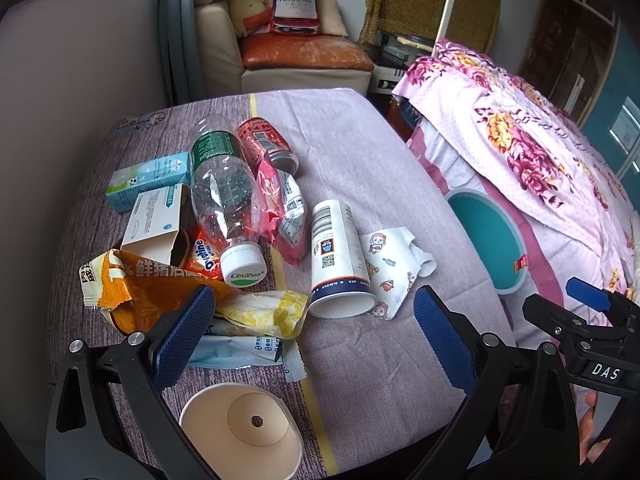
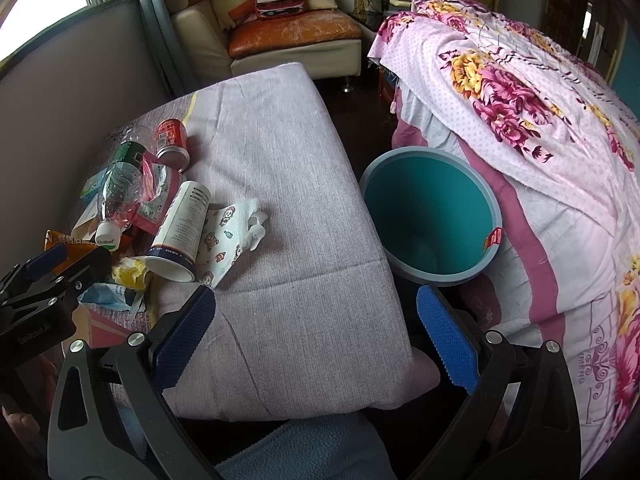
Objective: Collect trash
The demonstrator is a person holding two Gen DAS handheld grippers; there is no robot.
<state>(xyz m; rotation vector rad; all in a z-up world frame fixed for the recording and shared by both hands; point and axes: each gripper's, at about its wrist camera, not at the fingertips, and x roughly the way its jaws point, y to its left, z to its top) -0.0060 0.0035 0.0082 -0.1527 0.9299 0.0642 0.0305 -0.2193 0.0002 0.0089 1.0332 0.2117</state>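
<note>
Trash lies in a heap on the left of the cloth-covered table [image 1: 360, 152]: a clear plastic bottle [image 1: 222, 196], a red can [image 1: 266, 144], a white paper cup on its side [image 1: 338, 260], a printed tissue [image 1: 394, 268], an orange wrapper [image 1: 136, 284], a yellow wrapper [image 1: 264, 312], small boxes [image 1: 152, 220] and a brown paper cup [image 1: 244, 432]. The teal bin [image 2: 432, 216] stands on the floor between table and bed. My left gripper [image 1: 314, 336] is open and empty, above the near trash. My right gripper [image 2: 316, 336] is open and empty over the table's near right edge, short of the bin.
A bed with a pink floral quilt [image 2: 540, 140] fills the right side. A cream sofa with an orange cushion [image 1: 300, 52] stands beyond the table. A wall [image 1: 60, 80] borders the table's left side. The right gripper's body shows in the left wrist view [image 1: 592, 336].
</note>
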